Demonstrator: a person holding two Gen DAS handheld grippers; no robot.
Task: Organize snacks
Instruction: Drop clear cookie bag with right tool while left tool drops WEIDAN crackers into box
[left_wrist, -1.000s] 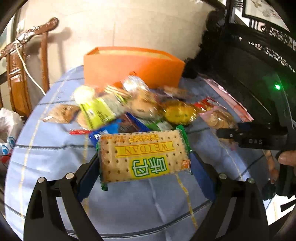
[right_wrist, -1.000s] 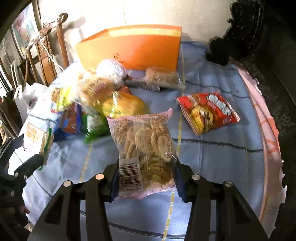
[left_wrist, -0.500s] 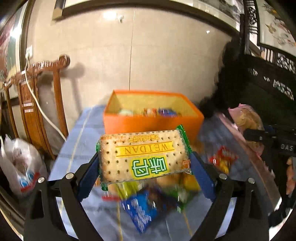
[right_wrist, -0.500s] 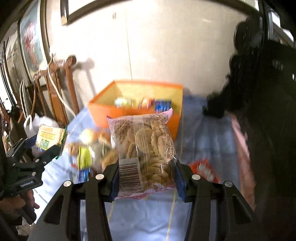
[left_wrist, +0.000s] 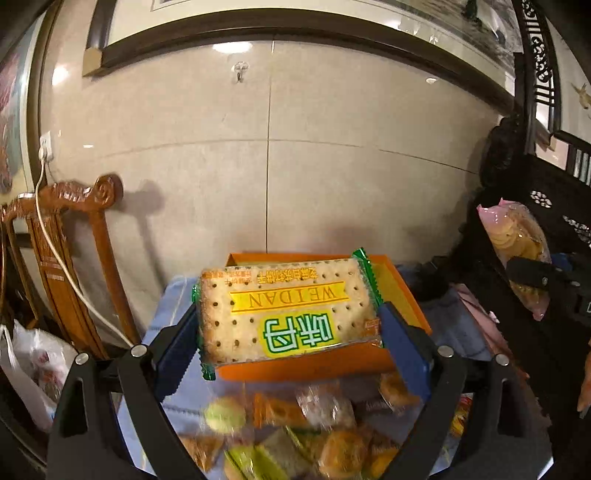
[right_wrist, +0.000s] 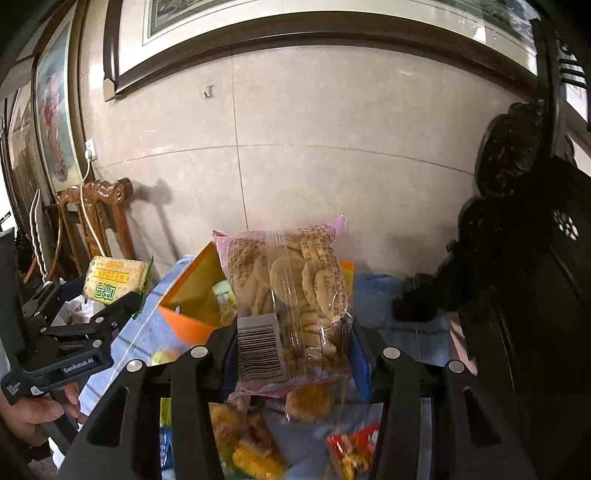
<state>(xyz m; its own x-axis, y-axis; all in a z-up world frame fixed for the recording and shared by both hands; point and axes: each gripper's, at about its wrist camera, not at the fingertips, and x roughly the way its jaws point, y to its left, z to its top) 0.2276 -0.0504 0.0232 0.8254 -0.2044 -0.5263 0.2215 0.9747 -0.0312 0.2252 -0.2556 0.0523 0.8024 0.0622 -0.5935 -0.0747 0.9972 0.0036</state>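
Above the orange box (left_wrist: 402, 291), a cracker pack (left_wrist: 288, 314) is clamped in the left gripper (left_wrist: 288, 332) and a biscuit bag (right_wrist: 291, 295) in the right gripper (right_wrist: 295, 354); the limp bag could be snagged on the rim.

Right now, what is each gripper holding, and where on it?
Left gripper clamps the WEIDAN cracker pack by its two short ends. Right gripper pinches the clear biscuit bag across its lower sides, near the barcode.
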